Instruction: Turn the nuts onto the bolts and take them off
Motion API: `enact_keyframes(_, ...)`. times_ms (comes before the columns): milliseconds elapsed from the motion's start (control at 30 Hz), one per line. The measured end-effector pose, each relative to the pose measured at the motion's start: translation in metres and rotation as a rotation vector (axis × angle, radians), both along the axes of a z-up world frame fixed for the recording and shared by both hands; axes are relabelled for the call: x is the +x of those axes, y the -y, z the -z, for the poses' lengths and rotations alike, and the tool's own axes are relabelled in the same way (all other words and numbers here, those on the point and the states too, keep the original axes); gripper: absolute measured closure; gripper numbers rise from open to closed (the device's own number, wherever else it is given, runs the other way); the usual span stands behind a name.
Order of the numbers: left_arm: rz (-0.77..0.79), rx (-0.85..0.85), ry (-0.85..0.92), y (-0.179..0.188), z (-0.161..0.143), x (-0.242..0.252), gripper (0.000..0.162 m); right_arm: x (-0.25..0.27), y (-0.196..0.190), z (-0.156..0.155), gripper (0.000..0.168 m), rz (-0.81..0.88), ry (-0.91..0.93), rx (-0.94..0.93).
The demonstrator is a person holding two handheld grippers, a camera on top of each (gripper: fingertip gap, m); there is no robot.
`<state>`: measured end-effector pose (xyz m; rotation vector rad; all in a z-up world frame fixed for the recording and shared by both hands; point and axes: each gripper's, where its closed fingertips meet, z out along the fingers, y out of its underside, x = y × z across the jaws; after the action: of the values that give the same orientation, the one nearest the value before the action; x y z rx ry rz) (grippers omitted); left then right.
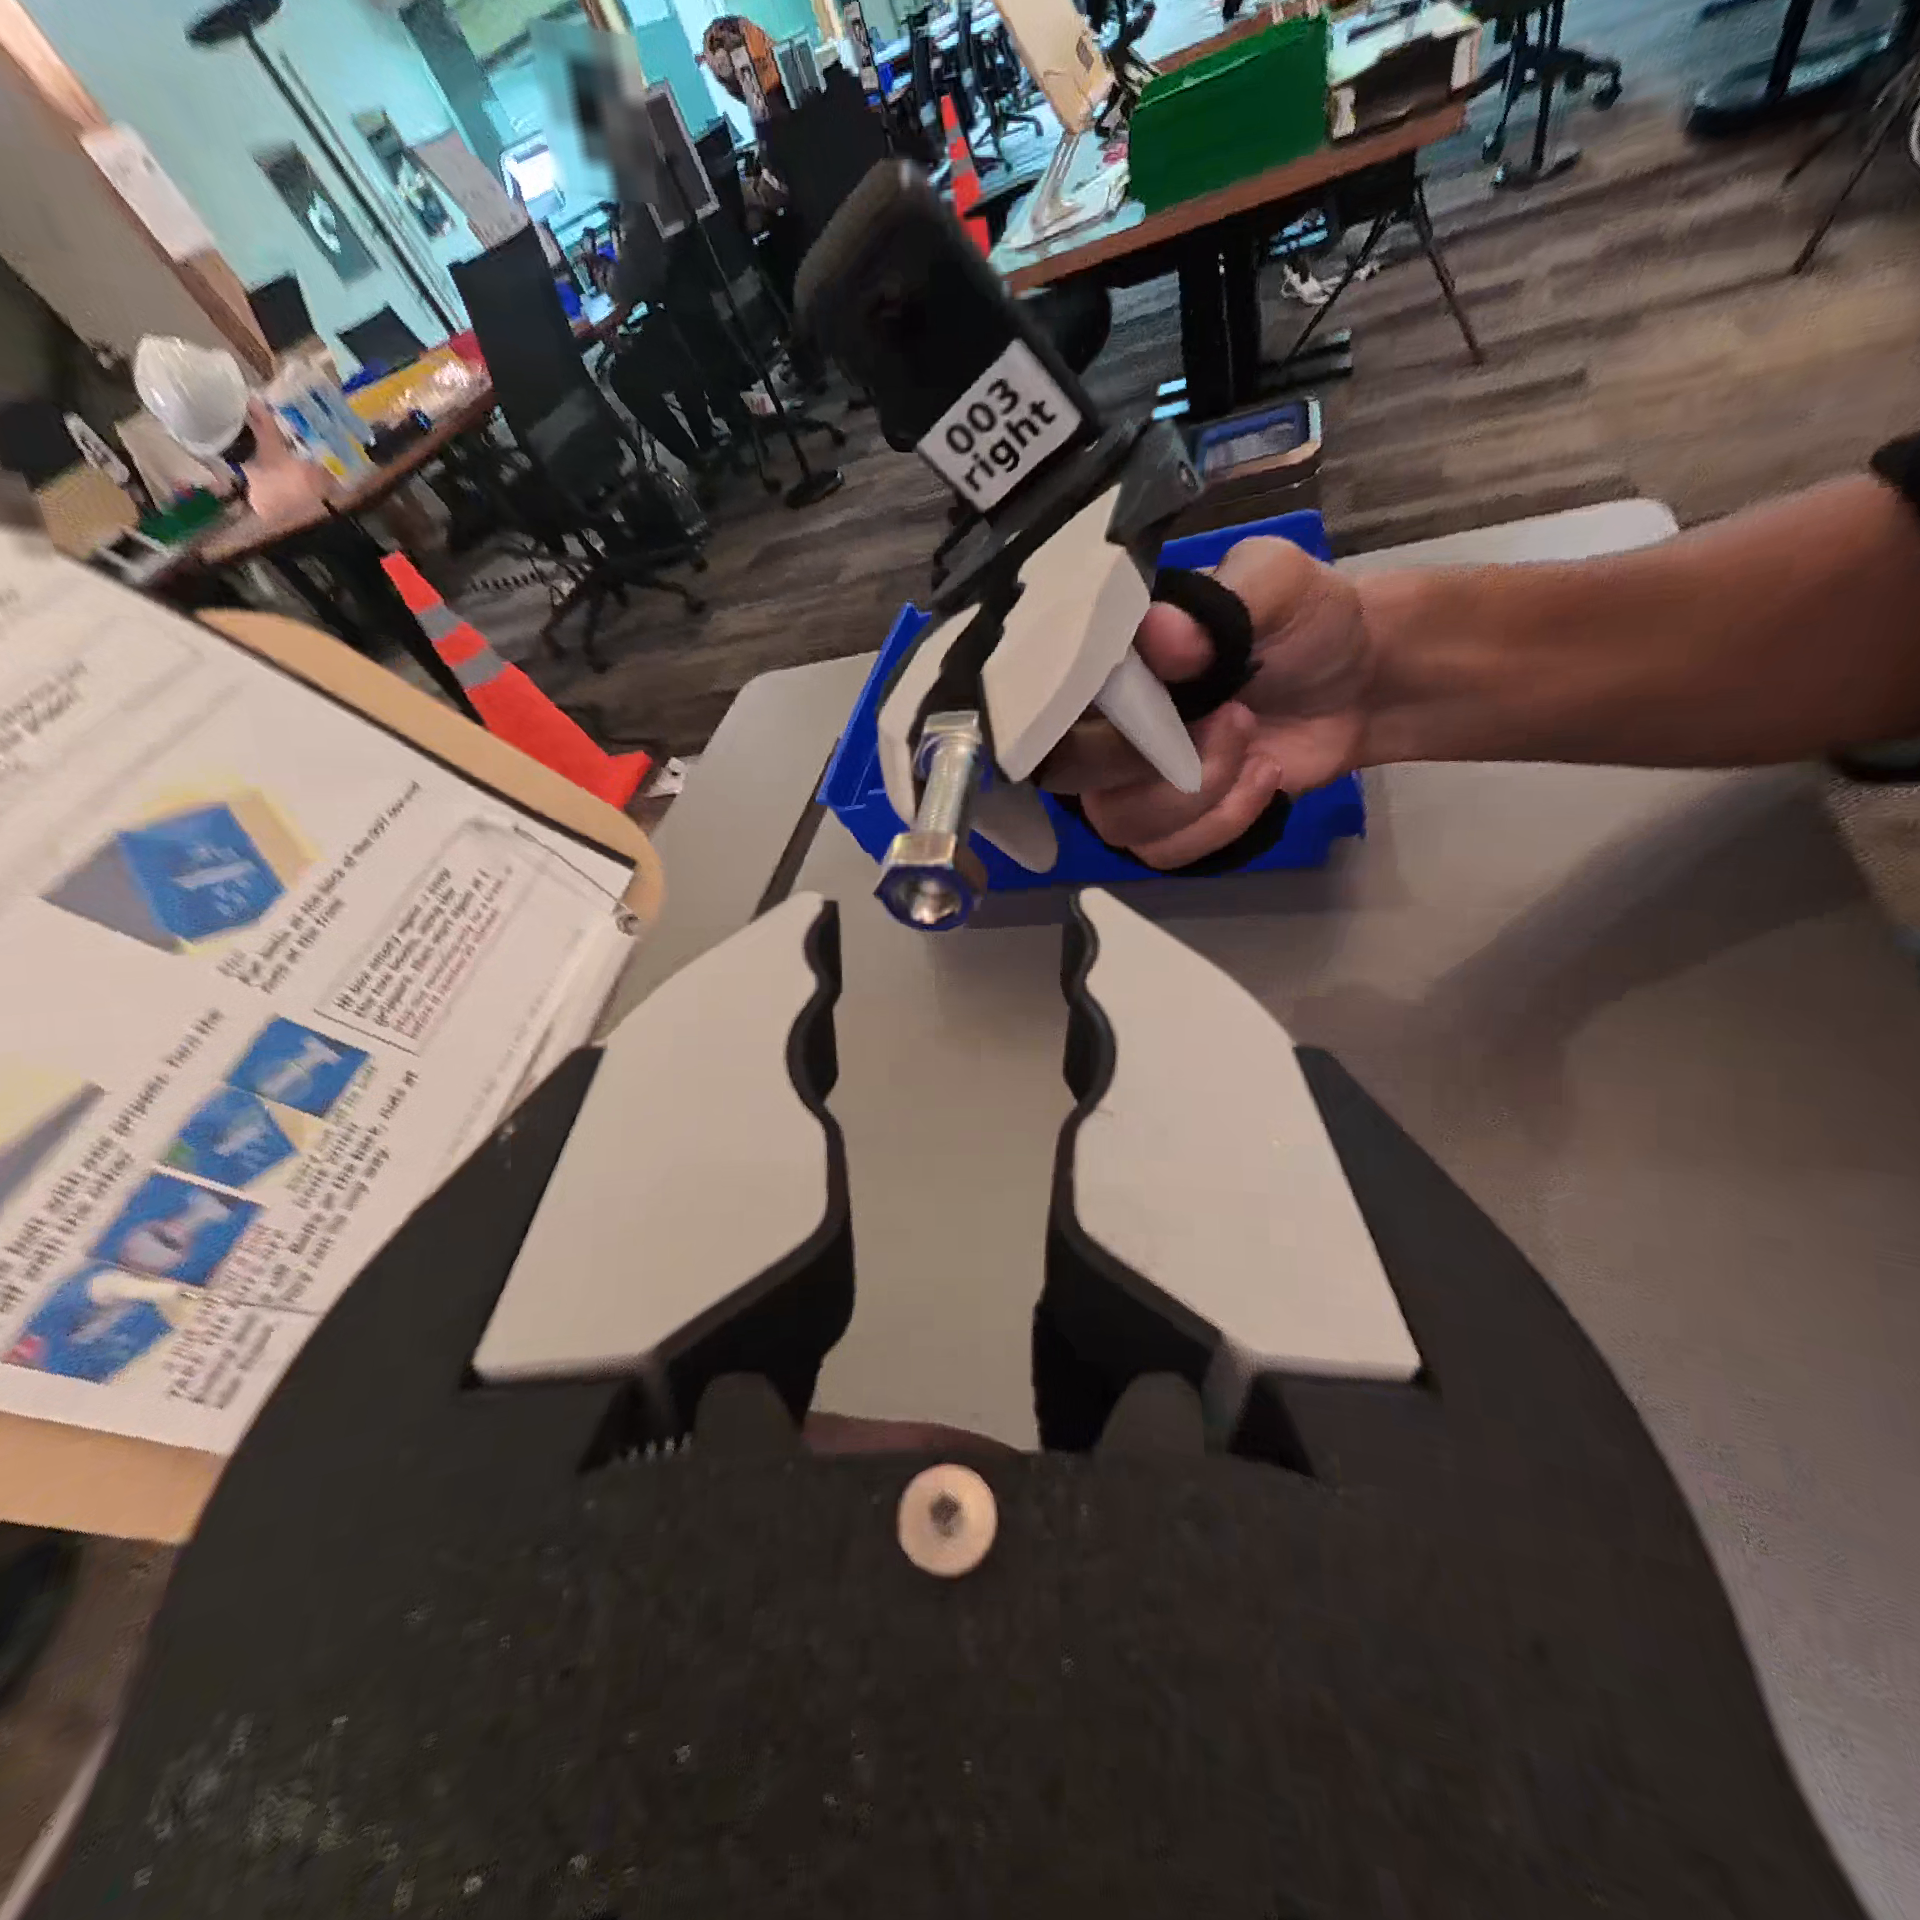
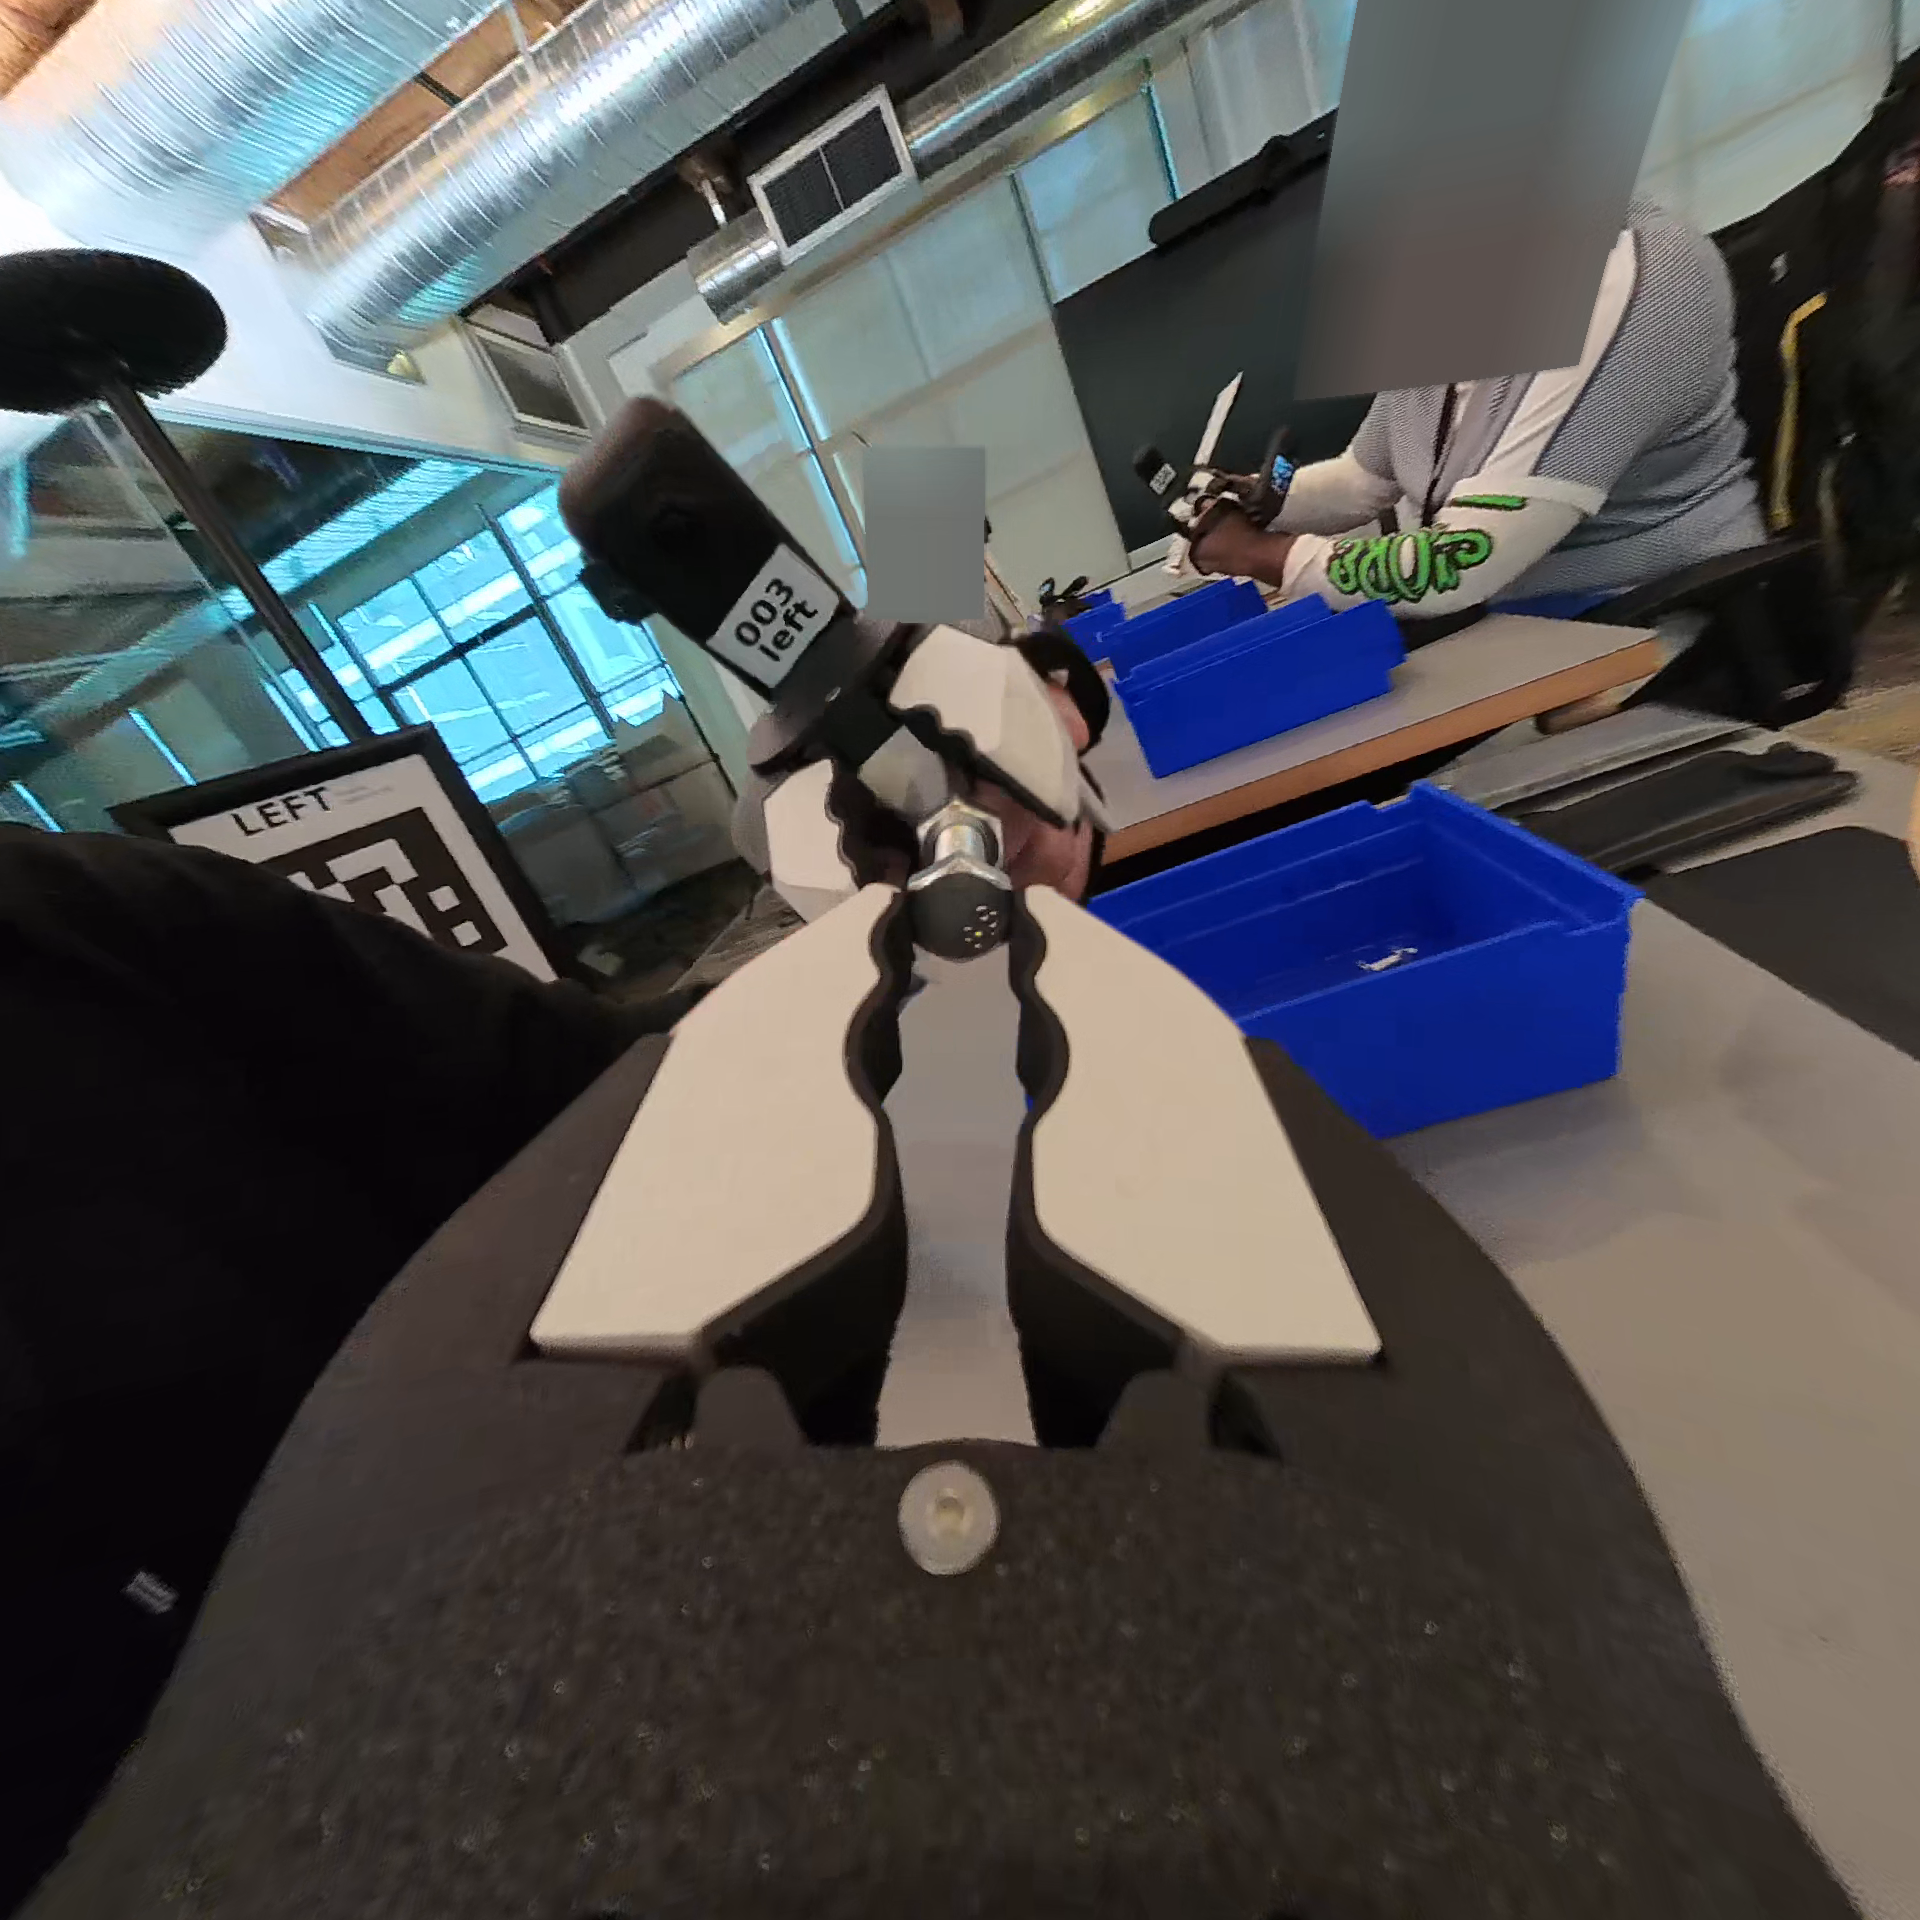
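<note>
Your right gripper point(image 2: 961, 935) clamps the head of the steel bolt point(image 1: 945, 790) above the grey table point(image 1: 1558, 1039), just in front of the blue bin point(image 2: 1455, 997). A blue nut point(image 1: 928, 883) sits on the bolt's free end — your left gripper point(image 1: 948, 925) is spread, empty, just short of it. Both grippers carry white printed labels. Only the left wrist view shows the instruction sheet point(image 1: 208, 987) and orange cone point(image 1: 520, 686).

White printed label point(image 1: 1003, 442) on right gripper point(image 1: 951, 800); likewise one point(image 2: 779, 623) on left gripper point(image 2: 956, 831). Instruction sheet point(image 1: 208, 987): print blurred. Marker board point(image 2: 364, 862) carries a heading. Green lettering on a sleeve point(image 2: 1403, 556).
</note>
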<state>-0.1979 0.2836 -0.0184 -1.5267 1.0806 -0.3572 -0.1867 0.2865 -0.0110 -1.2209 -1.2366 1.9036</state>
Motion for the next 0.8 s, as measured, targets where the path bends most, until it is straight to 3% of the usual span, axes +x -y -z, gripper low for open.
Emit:
enact_keyframes(267,0.065,0.094,-0.072,0.000,-0.007,0.004,0.145,0.000,0.006,0.000,0.151,-0.056,0.003,-0.055)
enact_keyframes(400,0.085,0.082,-0.079,0.001,-0.003,0.006,0.145,0.002,0.007,0.003,0.151,-0.058,0.009,-0.043)
enact_keyframes(500,0.110,-0.087,0.034,0.003,-0.001,0.008,0.145,0.003,0.007,0.006,0.151,-0.034,0.009,0.003)
enact_keyframes(800,0.170,-0.898,0.571,0.009,-0.002,0.010,0.145,0.003,0.007,0.009,0.151,0.147,-0.022,0.328)
